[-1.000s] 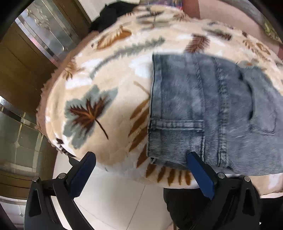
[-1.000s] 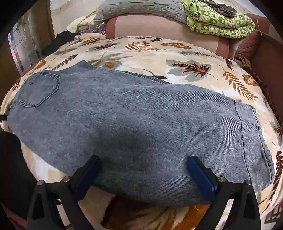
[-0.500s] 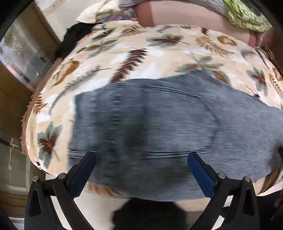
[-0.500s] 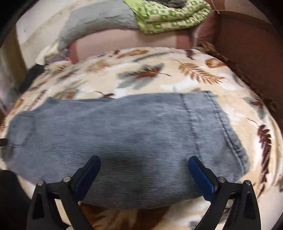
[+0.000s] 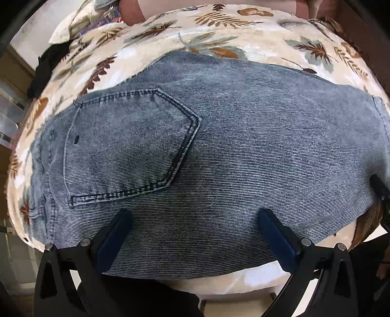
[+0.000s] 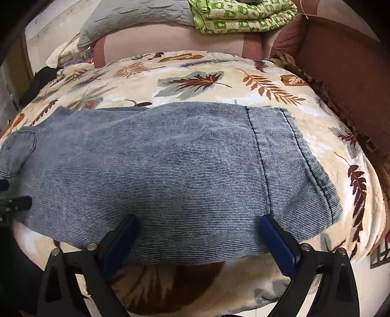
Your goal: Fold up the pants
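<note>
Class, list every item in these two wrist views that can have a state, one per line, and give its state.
Pants: folded lengthwise, lying flat on the blanket, back pocket up.
Back pocket: flat, stitched side facing up.
Leg hem: flat, at the right end.
Left hand-held gripper: open, over the near edge of the pants, gripping nothing.
Right hand-held gripper: open, over the near edge towards the hem end.
Leaf-print blanket: spread out.
Green quilt: folded, on the backrest.

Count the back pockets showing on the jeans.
1: the back pocket lies at the waist end of the jeans, toward the left gripper. A second may be folded underneath.
</note>
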`<state>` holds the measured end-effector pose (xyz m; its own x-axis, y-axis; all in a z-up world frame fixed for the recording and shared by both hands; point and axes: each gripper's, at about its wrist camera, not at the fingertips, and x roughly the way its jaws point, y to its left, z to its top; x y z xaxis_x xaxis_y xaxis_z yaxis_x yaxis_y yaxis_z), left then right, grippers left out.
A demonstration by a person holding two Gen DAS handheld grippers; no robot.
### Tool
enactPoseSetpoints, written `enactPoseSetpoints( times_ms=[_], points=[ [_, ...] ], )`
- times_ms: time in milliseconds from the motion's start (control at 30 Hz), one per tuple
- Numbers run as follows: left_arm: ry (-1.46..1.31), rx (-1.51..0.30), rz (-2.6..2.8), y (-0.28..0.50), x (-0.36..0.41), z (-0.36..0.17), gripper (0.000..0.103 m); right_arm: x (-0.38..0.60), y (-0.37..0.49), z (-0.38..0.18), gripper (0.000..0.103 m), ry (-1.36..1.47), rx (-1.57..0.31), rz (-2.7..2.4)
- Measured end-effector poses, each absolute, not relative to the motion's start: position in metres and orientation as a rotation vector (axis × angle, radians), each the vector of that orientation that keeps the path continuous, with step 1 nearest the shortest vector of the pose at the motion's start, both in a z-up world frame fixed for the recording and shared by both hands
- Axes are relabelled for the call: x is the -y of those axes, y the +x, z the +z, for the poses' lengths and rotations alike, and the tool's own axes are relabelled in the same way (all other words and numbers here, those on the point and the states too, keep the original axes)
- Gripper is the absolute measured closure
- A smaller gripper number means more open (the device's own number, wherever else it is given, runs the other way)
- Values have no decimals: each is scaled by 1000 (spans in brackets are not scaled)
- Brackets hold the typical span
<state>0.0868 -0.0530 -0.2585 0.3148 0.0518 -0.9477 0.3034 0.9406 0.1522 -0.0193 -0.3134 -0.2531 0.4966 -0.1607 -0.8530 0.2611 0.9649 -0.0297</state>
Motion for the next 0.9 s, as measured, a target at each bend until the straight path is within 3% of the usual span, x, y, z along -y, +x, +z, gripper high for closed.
enactPoseSetpoints(
  times_ms=[267,633,900],
  points=[
    [354,-1223,-123,84,62,-261,0,340,-23,-243,2,349,-971,-202],
    [403,-1182,-67,69,74,-253,0,336,-29,-225,2,306,-875,-230],
    [359,-1169,-85,68,67,-255,0,335,-22,-234,2,254,-921,-264]
  ],
)
